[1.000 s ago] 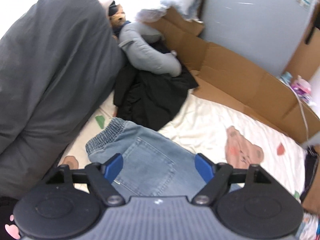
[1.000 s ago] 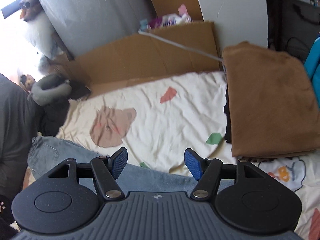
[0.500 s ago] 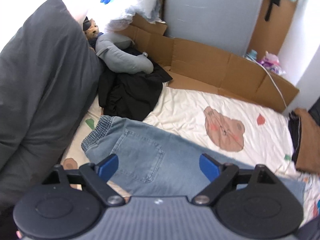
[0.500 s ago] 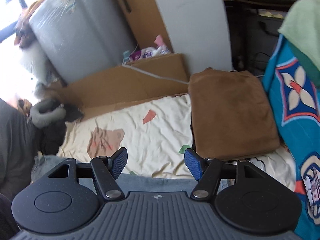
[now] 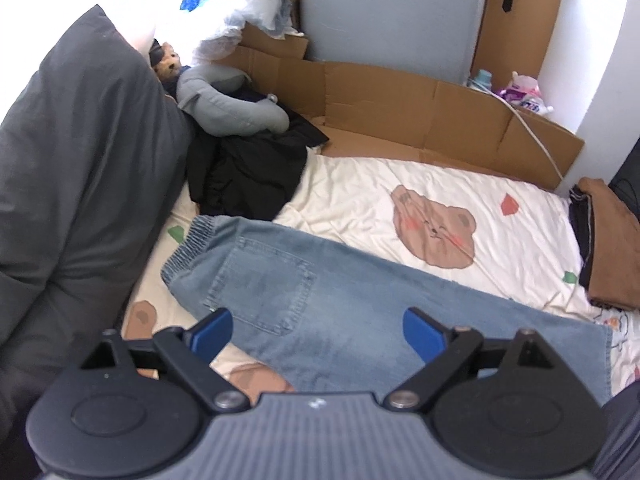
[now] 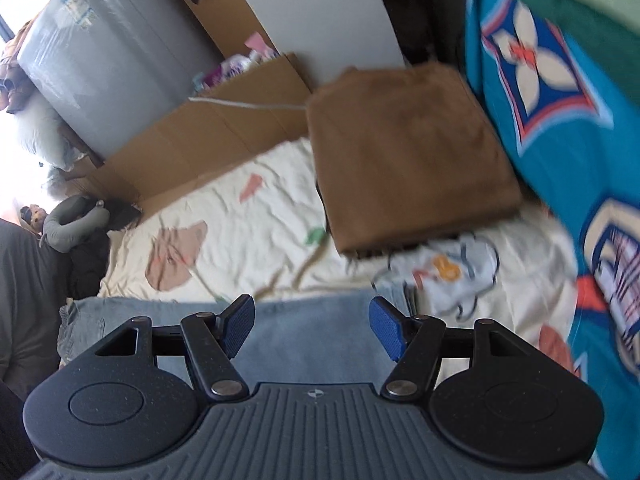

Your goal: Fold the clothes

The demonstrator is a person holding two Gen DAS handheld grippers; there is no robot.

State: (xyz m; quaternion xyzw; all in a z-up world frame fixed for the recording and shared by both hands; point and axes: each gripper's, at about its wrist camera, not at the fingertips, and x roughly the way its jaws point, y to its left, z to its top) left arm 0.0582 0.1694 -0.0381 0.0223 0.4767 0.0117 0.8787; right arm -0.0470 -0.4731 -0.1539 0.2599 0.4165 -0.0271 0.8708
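Light blue jeans (image 5: pixel 360 292) lie flat across a cream bear-print sheet (image 5: pixel 400 176), folded lengthwise, elastic waistband at the left and back pocket facing up. My left gripper (image 5: pixel 318 330) hovers open above the seat of the jeans, nothing between its blue pads. In the right wrist view the jeans (image 6: pixel 312 320) stretch below my right gripper (image 6: pixel 312 326), which is open and empty above the leg end. A folded brown garment (image 6: pixel 404 152) rests on the bed's far right, seen also in the left wrist view as a brown stack (image 5: pixel 612 240).
A dark grey duvet (image 5: pixel 80 184) rises at the left. A black garment (image 5: pixel 248 172) and grey neck pillow (image 5: pixel 228 108) lie at the bed head. Cardboard (image 5: pixel 400 112) lines the far edge. A teal patterned blanket (image 6: pixel 560 120) fills the right.
Both grippers have pulled back and risen, so more of the bed and the full length of the jeans show. The right view has swung right onto the teal blanket. Both stay open.
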